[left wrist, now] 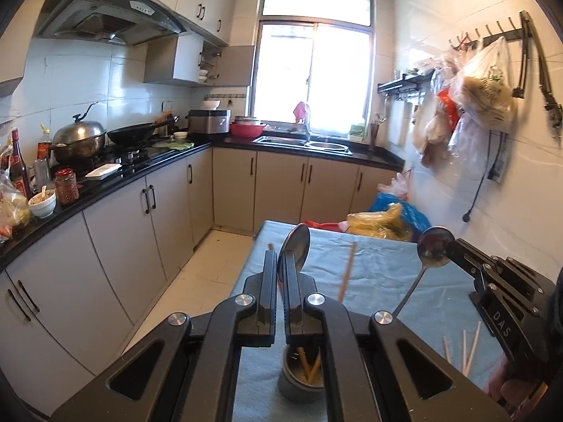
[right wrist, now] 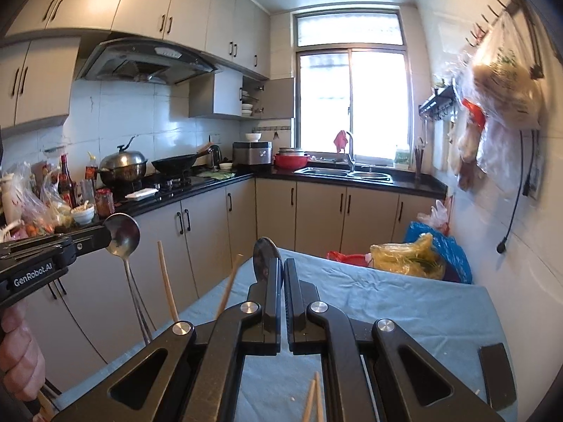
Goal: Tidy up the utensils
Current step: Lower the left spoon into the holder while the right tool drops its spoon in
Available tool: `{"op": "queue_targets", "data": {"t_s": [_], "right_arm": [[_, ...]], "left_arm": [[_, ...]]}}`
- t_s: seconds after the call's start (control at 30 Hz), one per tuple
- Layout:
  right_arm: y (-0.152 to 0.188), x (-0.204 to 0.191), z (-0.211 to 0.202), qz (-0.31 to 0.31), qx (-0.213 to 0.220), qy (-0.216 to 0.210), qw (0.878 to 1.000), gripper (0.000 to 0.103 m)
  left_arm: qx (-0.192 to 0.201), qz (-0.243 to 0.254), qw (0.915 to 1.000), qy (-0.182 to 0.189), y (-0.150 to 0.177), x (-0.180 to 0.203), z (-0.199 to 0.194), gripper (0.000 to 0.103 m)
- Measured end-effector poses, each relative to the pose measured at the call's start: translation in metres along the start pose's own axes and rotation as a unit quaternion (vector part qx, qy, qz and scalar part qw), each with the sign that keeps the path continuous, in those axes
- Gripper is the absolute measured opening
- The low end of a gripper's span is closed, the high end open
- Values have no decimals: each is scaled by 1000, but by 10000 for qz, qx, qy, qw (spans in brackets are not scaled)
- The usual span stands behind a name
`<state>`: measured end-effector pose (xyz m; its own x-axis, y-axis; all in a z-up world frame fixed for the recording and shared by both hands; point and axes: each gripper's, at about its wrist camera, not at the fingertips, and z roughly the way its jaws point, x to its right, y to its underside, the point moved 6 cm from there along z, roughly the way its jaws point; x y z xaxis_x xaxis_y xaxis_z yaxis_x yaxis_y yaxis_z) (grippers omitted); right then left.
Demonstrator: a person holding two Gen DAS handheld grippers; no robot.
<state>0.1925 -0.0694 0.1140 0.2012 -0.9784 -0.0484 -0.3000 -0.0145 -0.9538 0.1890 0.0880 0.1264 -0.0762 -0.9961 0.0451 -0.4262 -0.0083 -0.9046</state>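
Spoons were held above the blue-clothed table (left wrist: 380,267), one (left wrist: 295,246) clamped in the left gripper (left wrist: 280,263), another (right wrist: 264,254) in the right gripper (right wrist: 282,274), chopsticks (left wrist: 309,365) in a cup (left wrist: 299,383) below.

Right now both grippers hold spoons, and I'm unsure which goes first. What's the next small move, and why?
Probably lower the left gripper so its spoon goes handle-first into the grey cup. That cup already holds chopsticks and sits just beneath that gripper, while the right gripper is off to the side.
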Motion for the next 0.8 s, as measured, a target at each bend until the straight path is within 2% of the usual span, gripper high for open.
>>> {"op": "queue_targets", "data": {"t_s": [0.37, 0.8], "right_arm": [[29, -27, 37, -643, -180, 342, 9972, 3], [60, -46, 48, -725, -568, -12, 9958, 3]], "left_arm": [[-169, 135, 9997, -136, 24, 1, 30, 3], [-435, 245, 9987, -49, 46, 2, 48, 3]]}}
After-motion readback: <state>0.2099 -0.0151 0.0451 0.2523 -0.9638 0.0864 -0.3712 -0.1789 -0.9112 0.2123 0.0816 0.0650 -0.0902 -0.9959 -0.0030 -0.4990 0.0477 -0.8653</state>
